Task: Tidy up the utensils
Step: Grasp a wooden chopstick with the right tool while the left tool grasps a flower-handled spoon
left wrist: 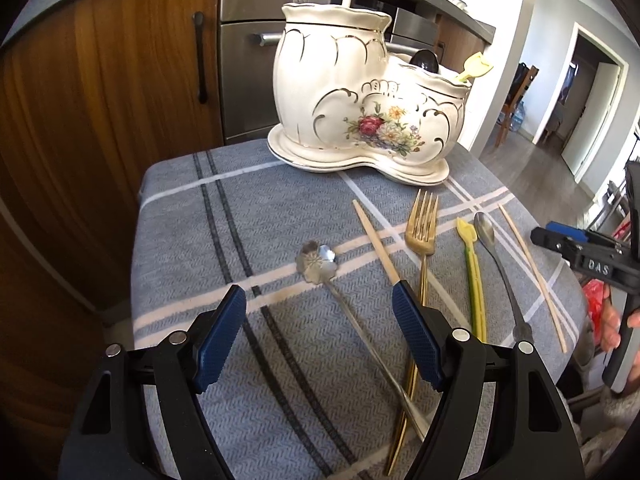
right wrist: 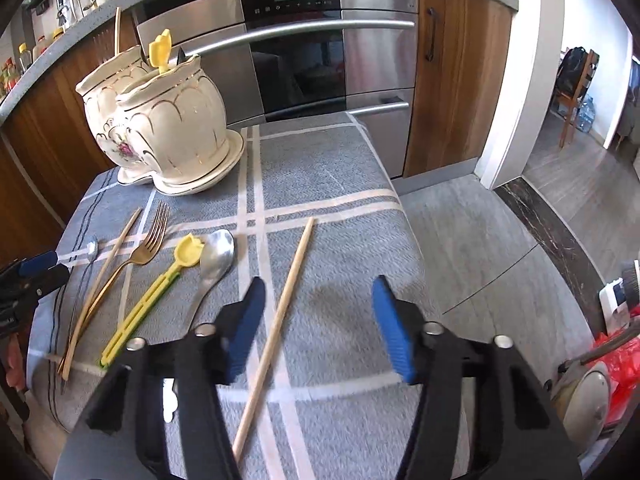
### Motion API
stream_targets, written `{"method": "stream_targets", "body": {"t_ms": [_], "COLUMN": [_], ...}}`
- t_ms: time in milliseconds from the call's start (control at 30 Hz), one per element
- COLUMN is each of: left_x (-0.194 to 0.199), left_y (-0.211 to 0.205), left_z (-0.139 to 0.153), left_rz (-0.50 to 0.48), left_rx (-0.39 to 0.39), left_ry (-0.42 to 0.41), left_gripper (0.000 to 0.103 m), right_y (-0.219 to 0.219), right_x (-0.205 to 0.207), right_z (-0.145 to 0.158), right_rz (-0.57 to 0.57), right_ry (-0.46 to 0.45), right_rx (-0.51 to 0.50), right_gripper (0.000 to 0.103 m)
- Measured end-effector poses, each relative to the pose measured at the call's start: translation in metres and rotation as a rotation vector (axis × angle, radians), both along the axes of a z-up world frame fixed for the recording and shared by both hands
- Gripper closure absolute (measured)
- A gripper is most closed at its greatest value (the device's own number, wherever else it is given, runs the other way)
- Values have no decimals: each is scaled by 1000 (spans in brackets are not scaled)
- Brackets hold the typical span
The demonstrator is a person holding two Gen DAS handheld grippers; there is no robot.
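Observation:
A white floral ceramic utensil holder [left wrist: 360, 96] [right wrist: 160, 120] stands at the table's far side, with a fork, a pale stick, a dark spoon and a yellow piece in it. On the cloth lie a flower-bowled spoon [left wrist: 320, 266], a chopstick [left wrist: 376, 246], a gold fork [left wrist: 420, 232] [right wrist: 148, 240], a yellow utensil [left wrist: 472, 268] [right wrist: 160, 288], a silver spoon [left wrist: 490, 240] [right wrist: 216, 258] and a second chopstick [left wrist: 532, 272] [right wrist: 284, 300]. My left gripper [left wrist: 320, 308] is open above the flower spoon's handle. My right gripper [right wrist: 318, 300] is open over the second chopstick.
The table has a grey plaid cloth [left wrist: 224, 240] [right wrist: 328, 160]. Wooden cabinets [left wrist: 100, 80] and a steel oven [right wrist: 304, 40] stand behind it. Grey floor [right wrist: 480, 248] lies to the right, with a red bag [right wrist: 620, 360] low at the right edge.

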State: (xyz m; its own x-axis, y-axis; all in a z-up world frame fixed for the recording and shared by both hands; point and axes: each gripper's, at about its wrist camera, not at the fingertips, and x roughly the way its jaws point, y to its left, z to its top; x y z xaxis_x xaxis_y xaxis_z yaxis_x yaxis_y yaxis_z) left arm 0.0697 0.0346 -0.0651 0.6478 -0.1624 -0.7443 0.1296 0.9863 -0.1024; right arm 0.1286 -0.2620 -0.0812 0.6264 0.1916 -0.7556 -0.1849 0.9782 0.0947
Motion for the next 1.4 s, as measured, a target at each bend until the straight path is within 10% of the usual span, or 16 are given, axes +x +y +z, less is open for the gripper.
{"method": "stream_targets", "body": {"t_ms": [700,1400], "left_x": [22,39], "left_y": [-3,8], "left_z": [-13,-10], "left_rz": [-34,-23], "left_rx": [-28,-35], "left_ry": [33,26], "left_gripper": [37,65], "right_y": [22,9], "right_x": [38,29], "right_z": [-11,-3], "right_rz": [16,13], "right_ry": [70,31], "right_rx": [-36,40], "right_gripper": [95,98]}}
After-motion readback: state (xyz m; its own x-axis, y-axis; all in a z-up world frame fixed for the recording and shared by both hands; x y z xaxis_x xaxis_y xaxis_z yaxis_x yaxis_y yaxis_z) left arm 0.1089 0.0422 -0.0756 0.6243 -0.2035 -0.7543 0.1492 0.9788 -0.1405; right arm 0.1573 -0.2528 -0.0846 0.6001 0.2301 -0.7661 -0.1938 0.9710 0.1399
